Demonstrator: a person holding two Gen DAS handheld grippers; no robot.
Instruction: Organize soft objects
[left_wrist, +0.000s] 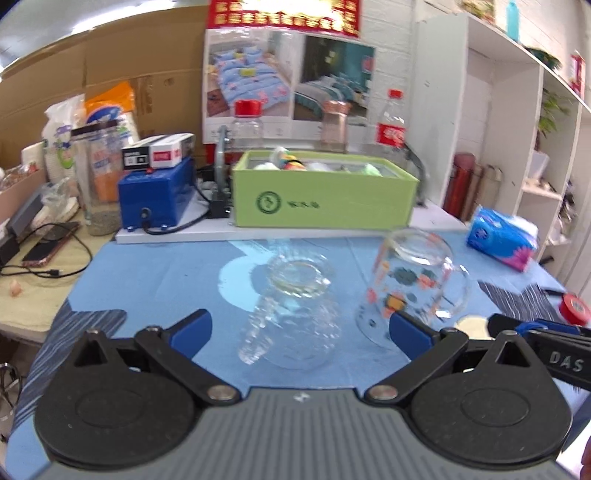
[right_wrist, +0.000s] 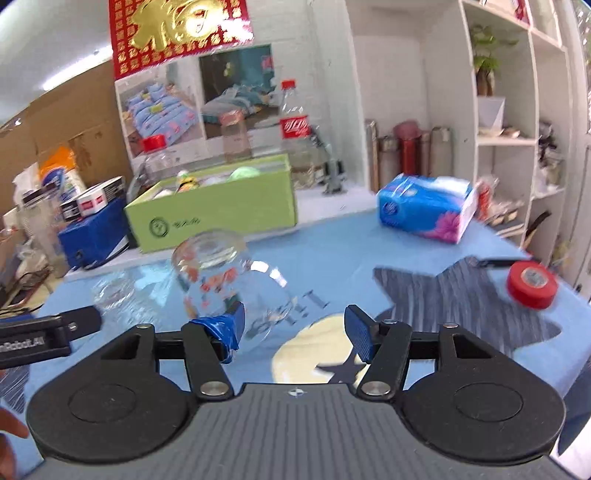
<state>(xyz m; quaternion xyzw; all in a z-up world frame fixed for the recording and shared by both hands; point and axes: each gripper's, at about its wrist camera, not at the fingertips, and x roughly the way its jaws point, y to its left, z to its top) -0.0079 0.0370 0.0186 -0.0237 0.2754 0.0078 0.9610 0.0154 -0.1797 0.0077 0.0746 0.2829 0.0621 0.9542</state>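
Observation:
A green box (left_wrist: 325, 199) at the table's back holds several soft toys (left_wrist: 291, 164); it also shows in the right wrist view (right_wrist: 218, 206) with toys (right_wrist: 242, 173) inside. My left gripper (left_wrist: 299, 332) is open and empty, its jaws either side of an upturned clear glass mug (left_wrist: 295, 314). My right gripper (right_wrist: 293, 330) is open and empty over the blue tablecloth, just right of an upturned patterned glass mug (right_wrist: 218, 273), which also shows in the left wrist view (left_wrist: 406, 280).
A blue tissue pack (right_wrist: 428, 206) lies at the right back, a red tape roll (right_wrist: 532, 284) at the right edge. Bottles (left_wrist: 391, 122), a blue device (left_wrist: 157, 195) and clutter line the back. White shelves (right_wrist: 509, 110) stand on the right.

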